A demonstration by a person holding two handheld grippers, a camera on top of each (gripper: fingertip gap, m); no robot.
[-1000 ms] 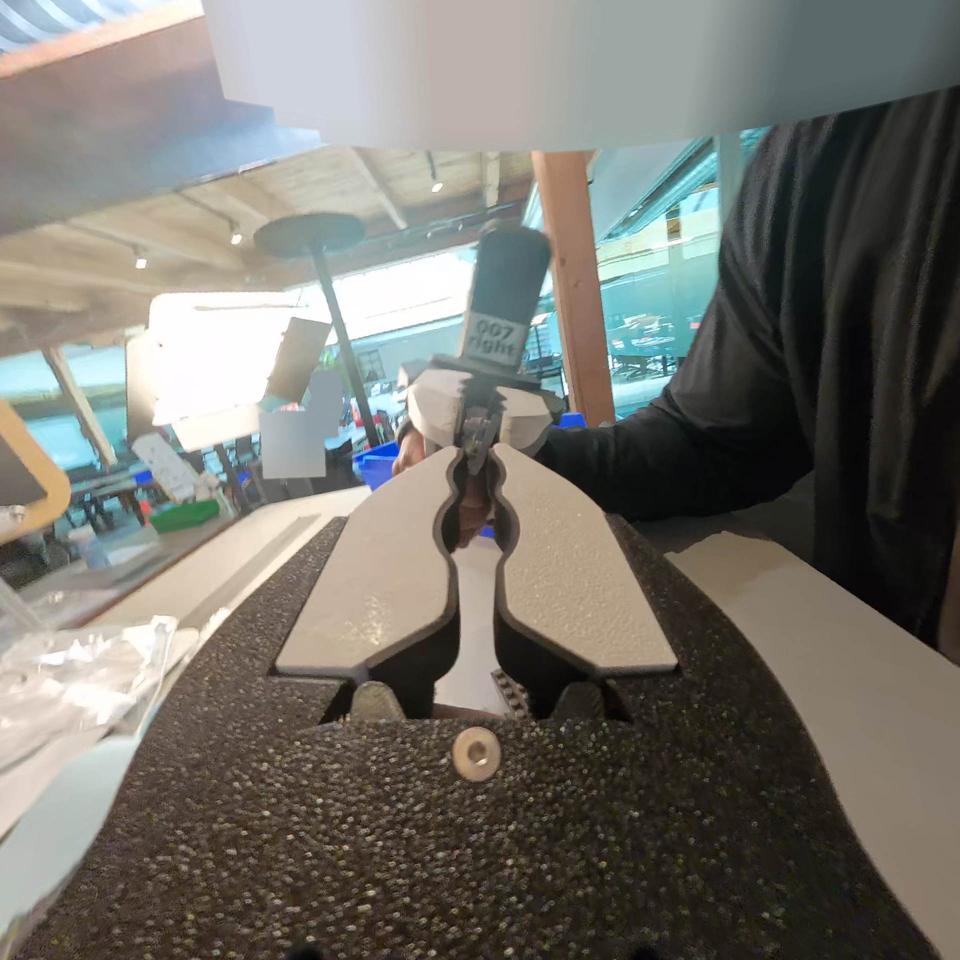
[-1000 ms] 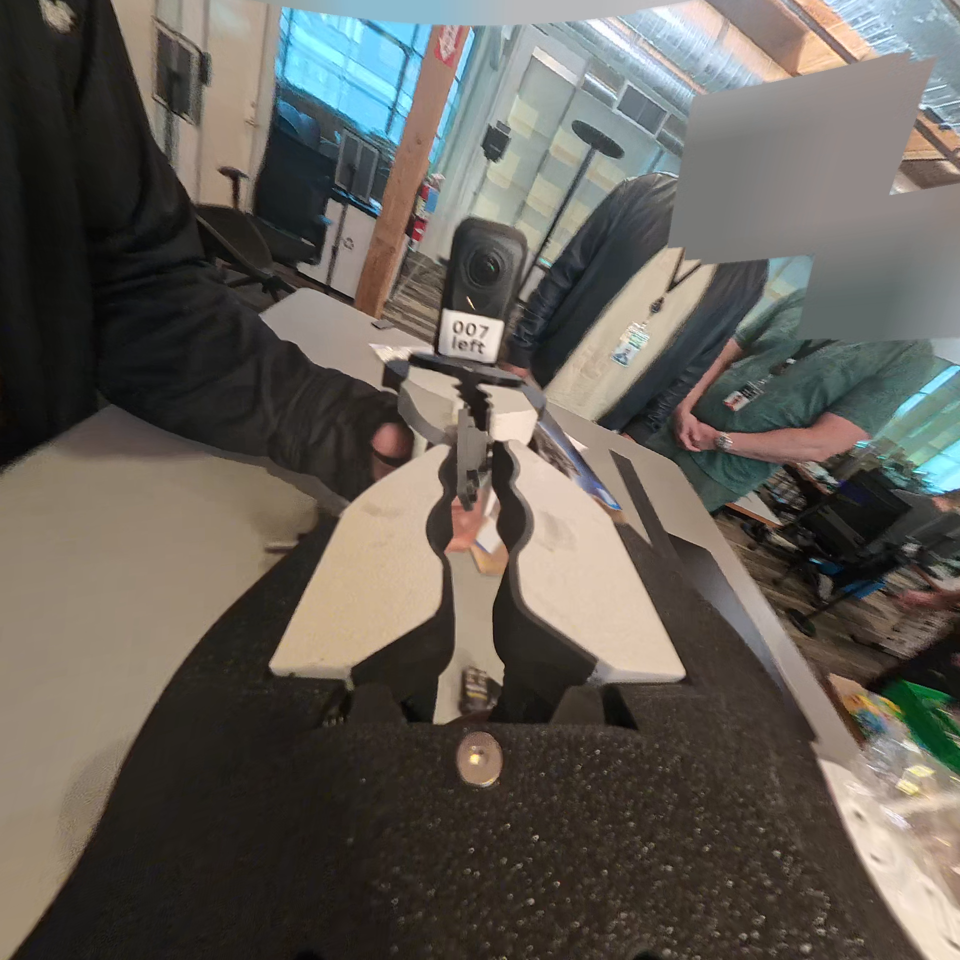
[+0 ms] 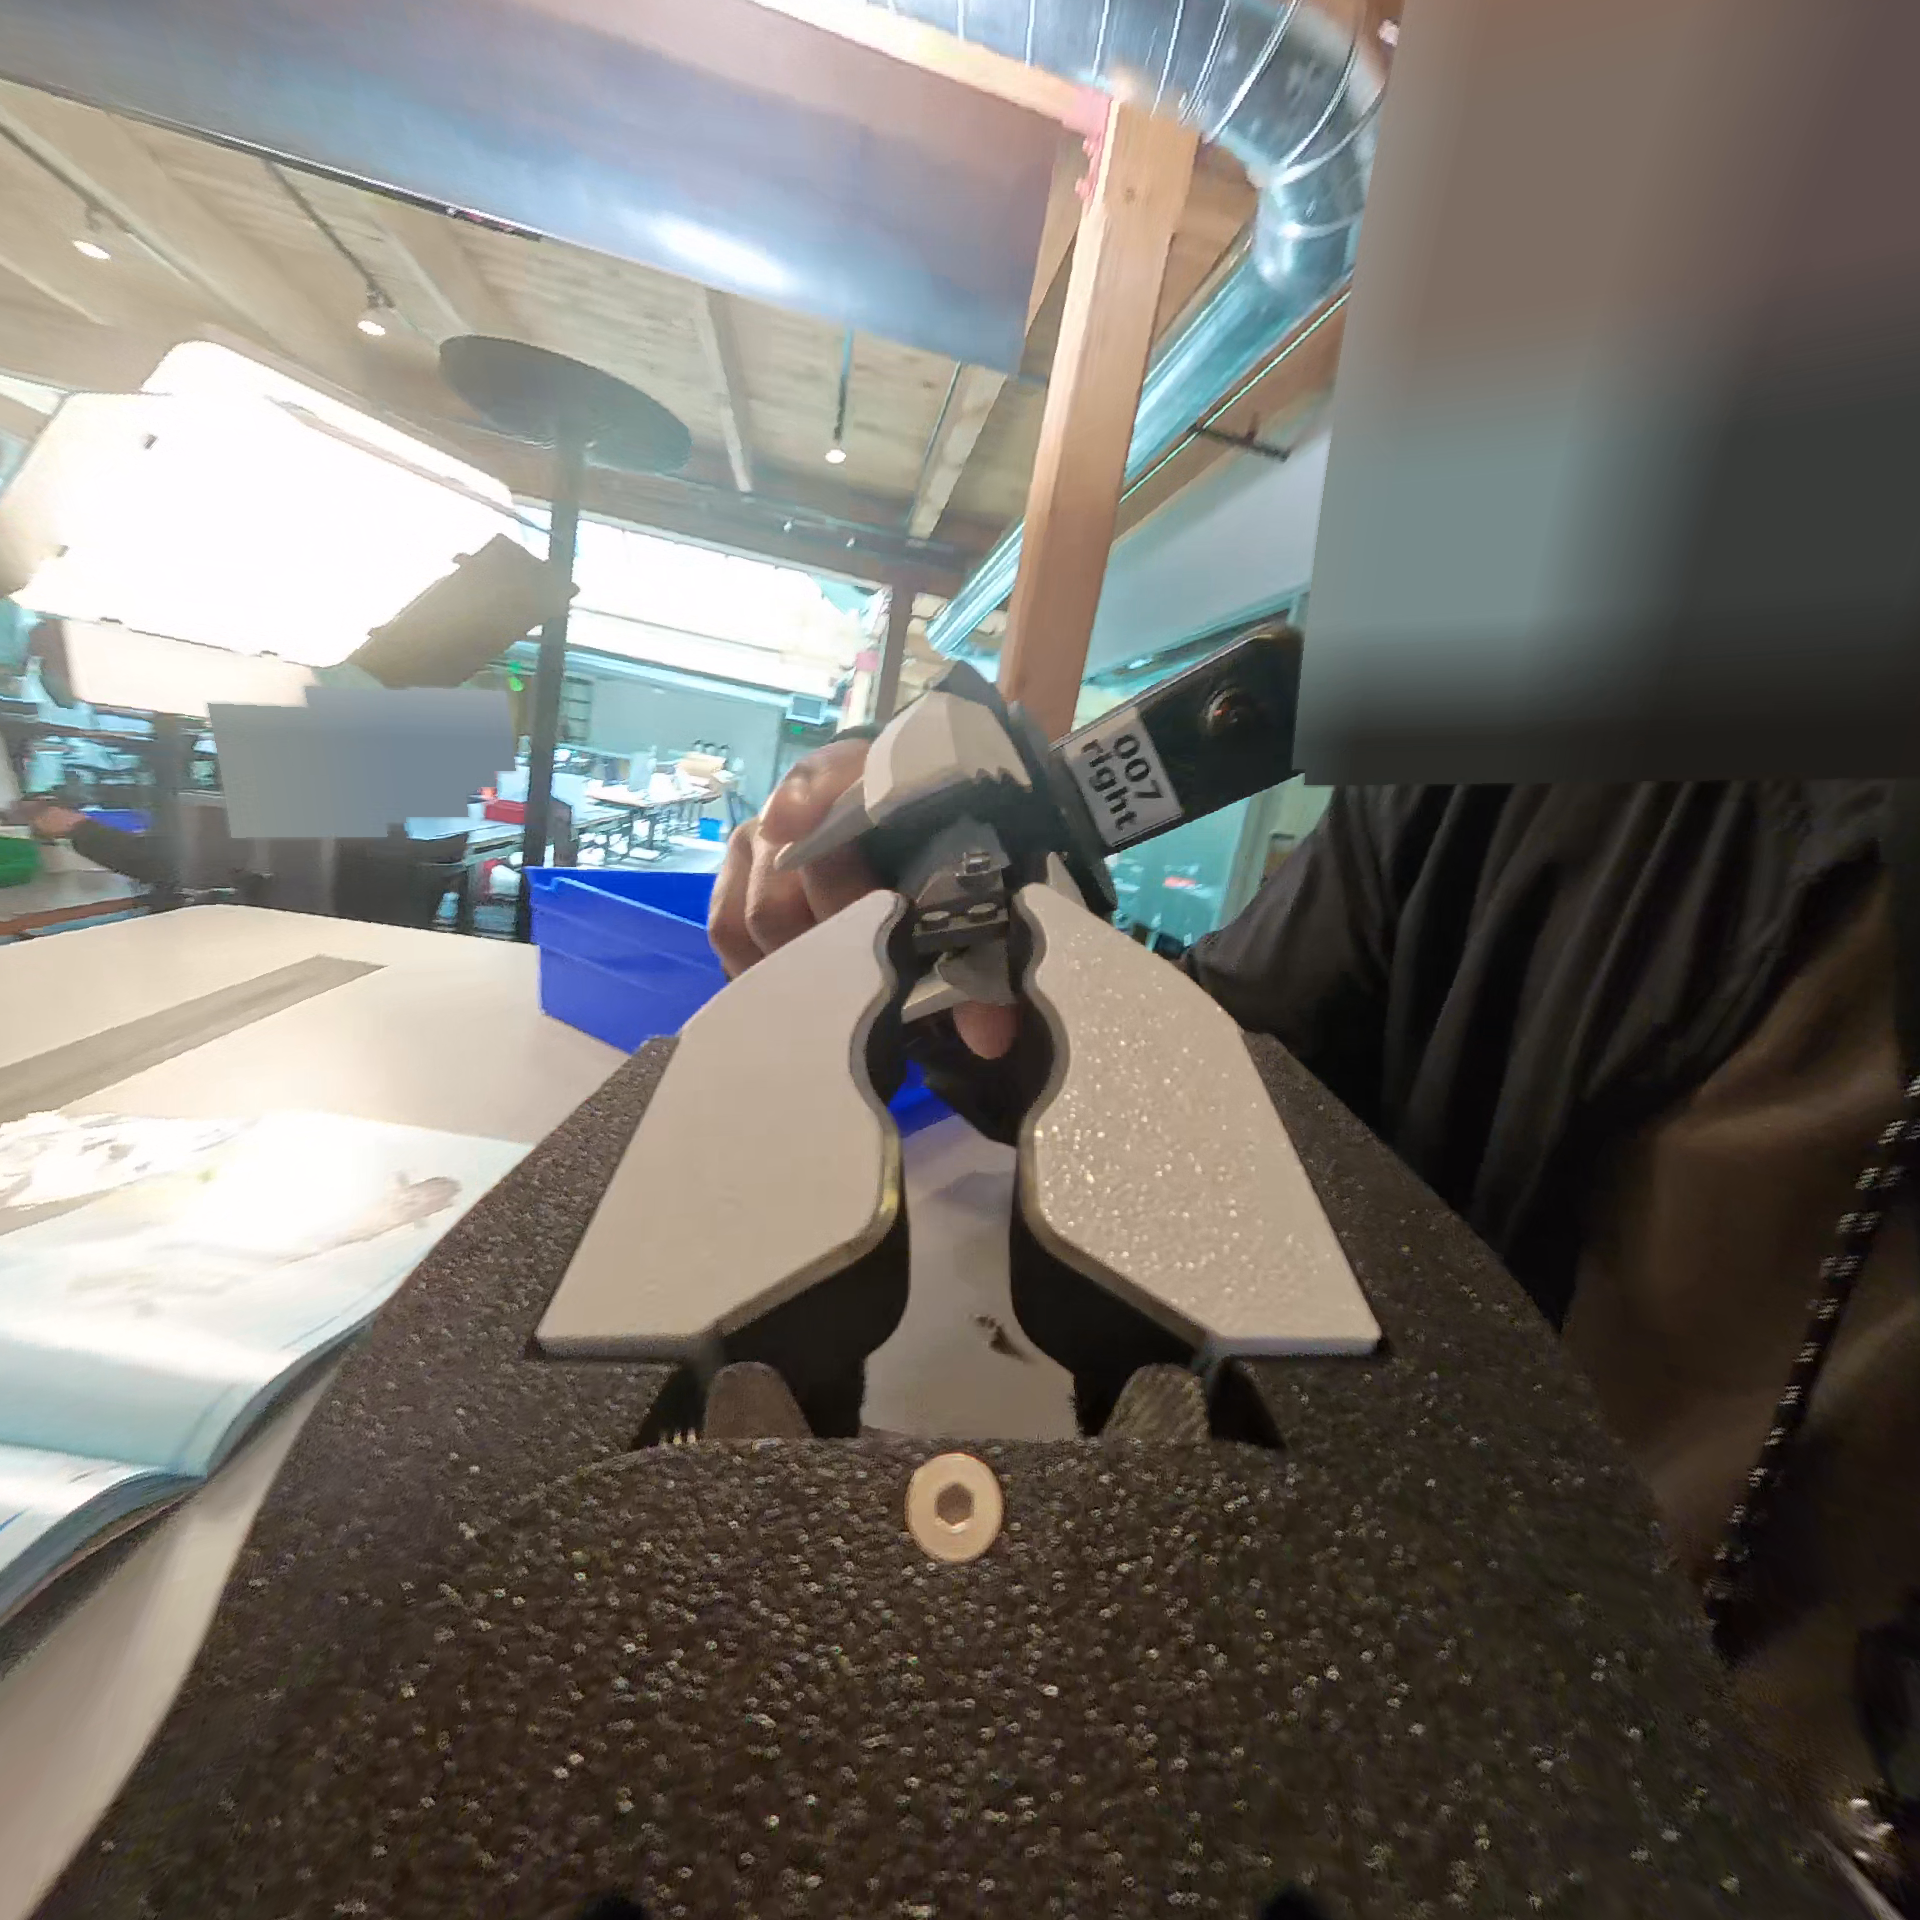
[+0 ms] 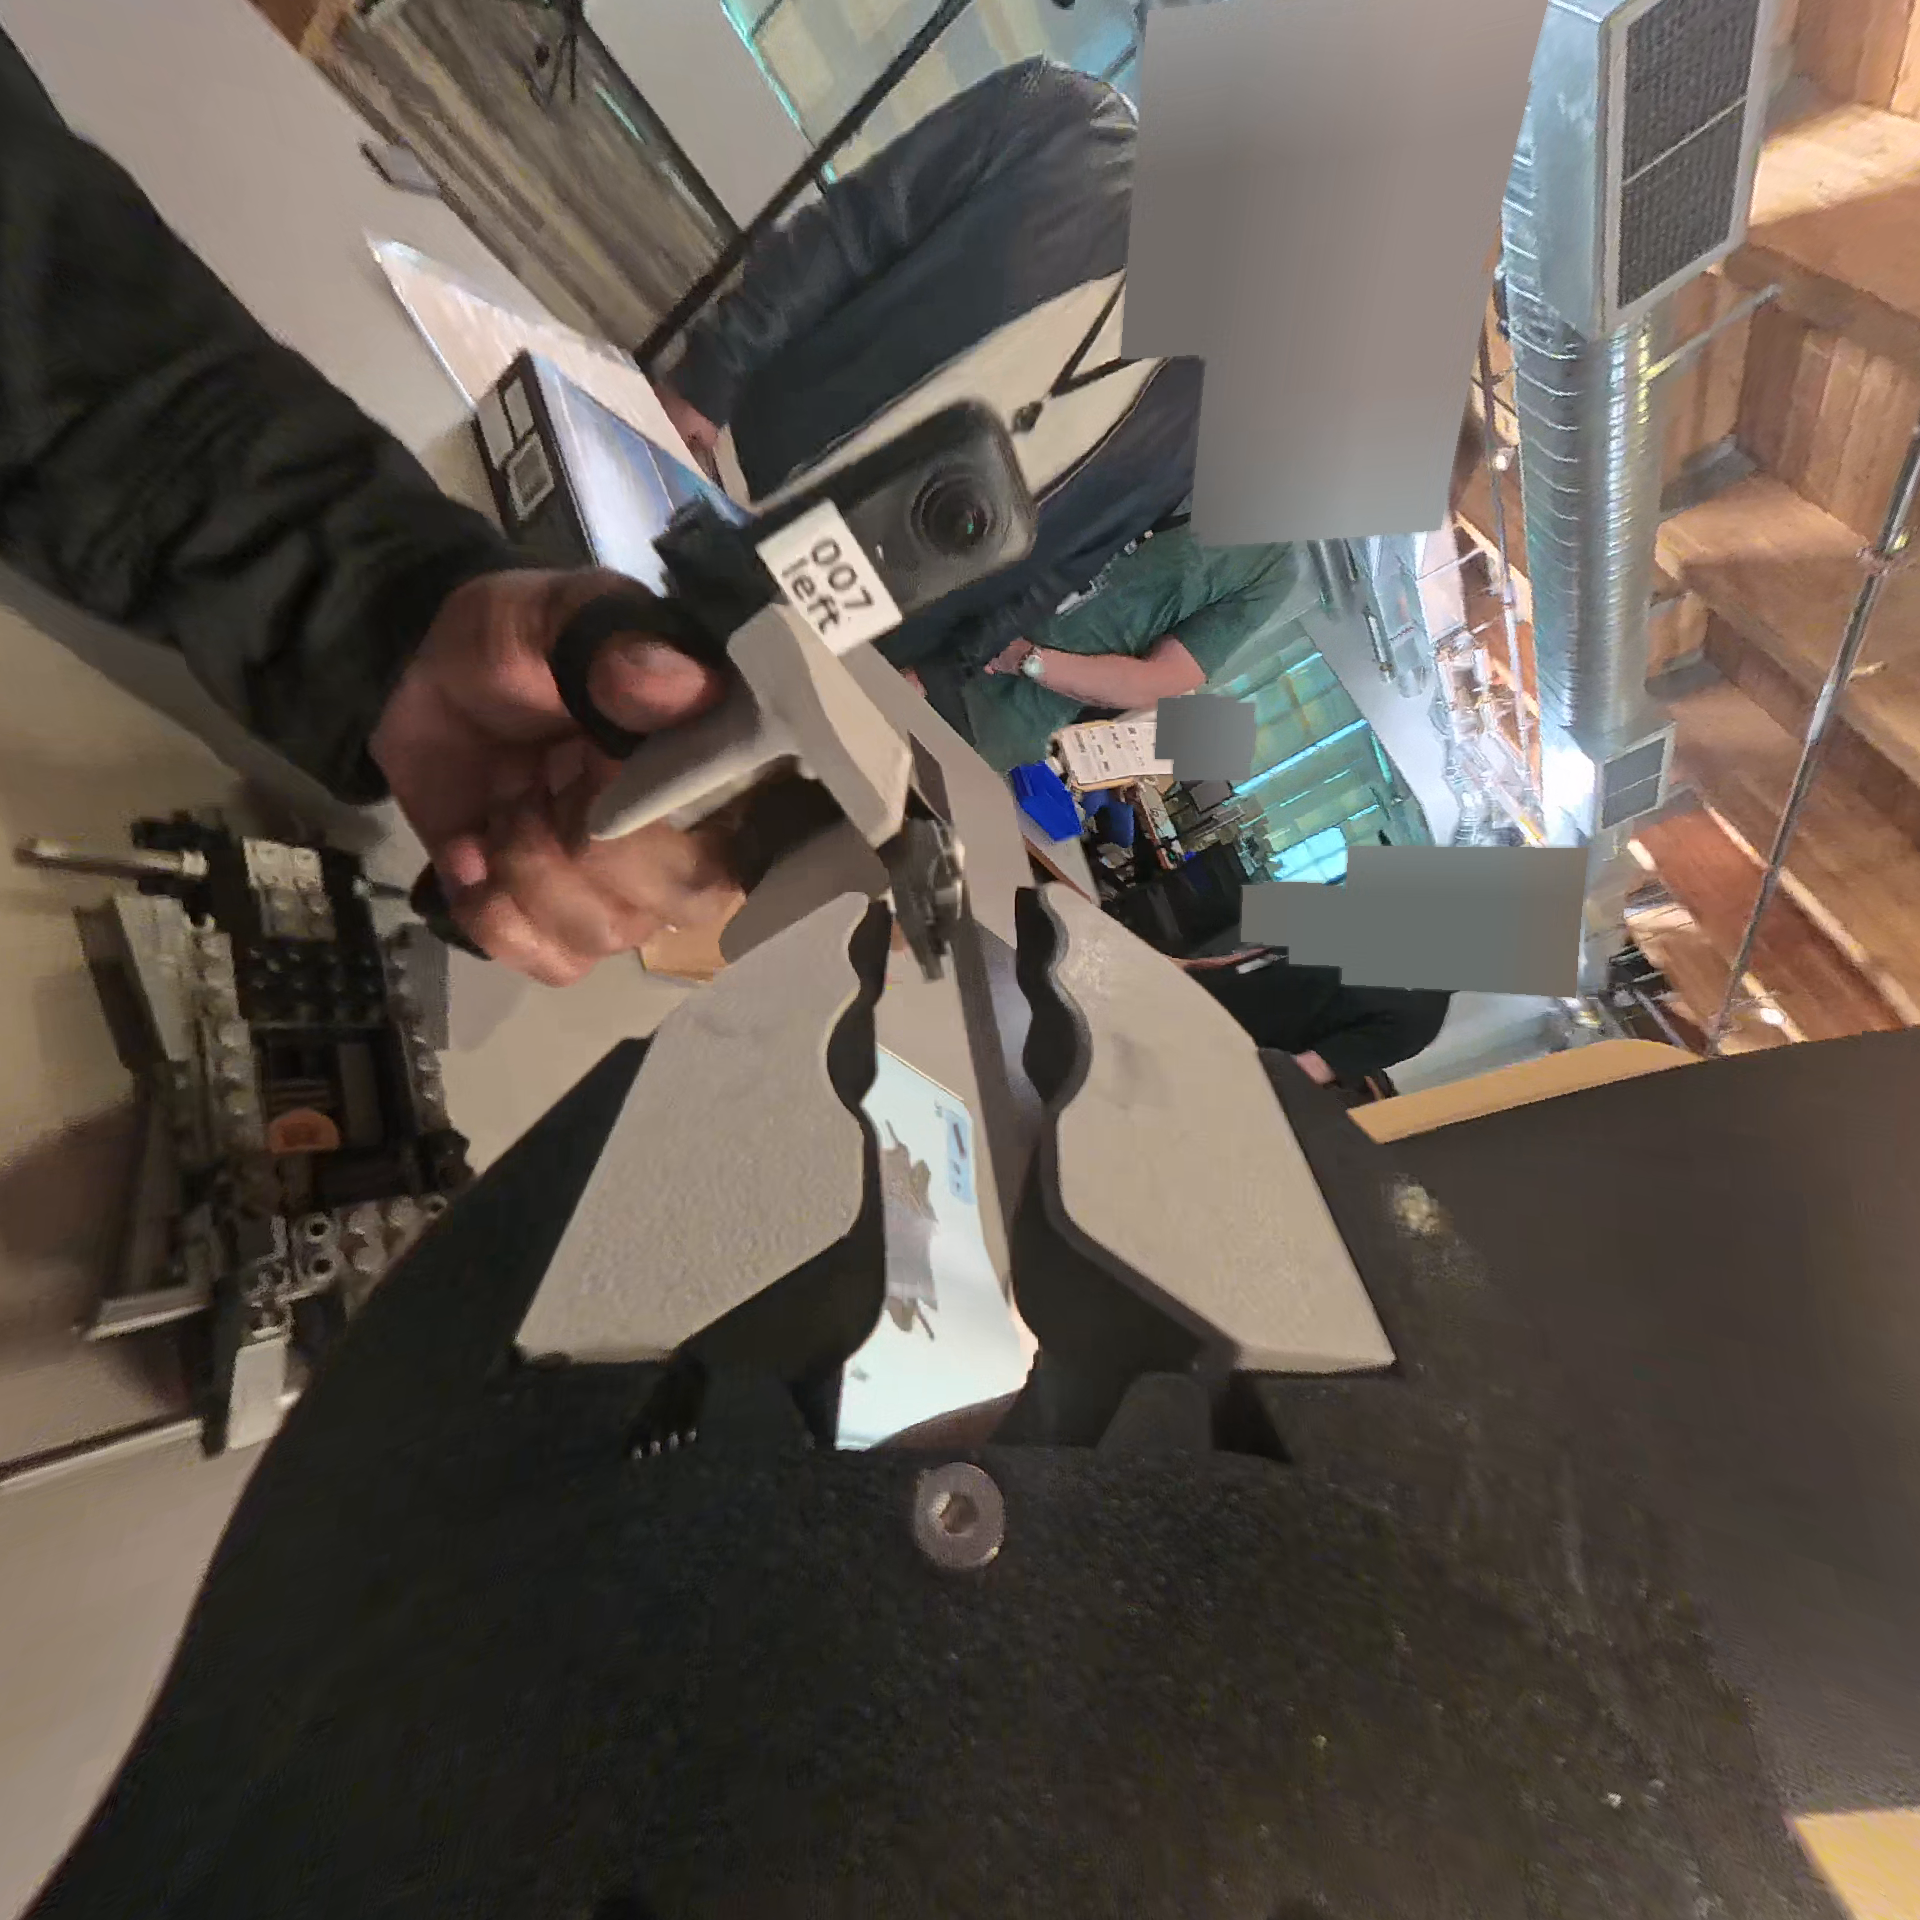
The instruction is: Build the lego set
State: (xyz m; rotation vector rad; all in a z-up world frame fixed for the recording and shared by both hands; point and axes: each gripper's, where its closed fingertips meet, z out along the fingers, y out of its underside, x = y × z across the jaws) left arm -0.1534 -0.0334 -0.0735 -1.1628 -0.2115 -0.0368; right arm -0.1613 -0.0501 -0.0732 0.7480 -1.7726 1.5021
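My left gripper (image 3: pixel 961 920) is clamped on a small dark grey studded building-brick plate (image 3: pixel 961 916), which sits crosswise between the two pale grey fingertips just above the centre of the left wrist view, both pads against its ends. My right gripper (image 4: pixel 951 925) stands apart. In the right wrist view its two wavy-edged fingers are spread at mid-frame, and the plate and one long finger of the left gripper pass through the gap without either of its pads pressing on the plate. My left hand (image 4: pixel 509 779) grips the left gripper's handle at the left of that view. Below it, at the left edge, a black and grey brick-built model (image 4: pixel 270 1091) lies on the white table (image 3: pixel 312 1029). An open light blue booklet (image 3: pixel 208 1268) lies lower left in the left wrist view, and a blue plastic bin (image 3: pixel 613 956) stands behind the fingers.
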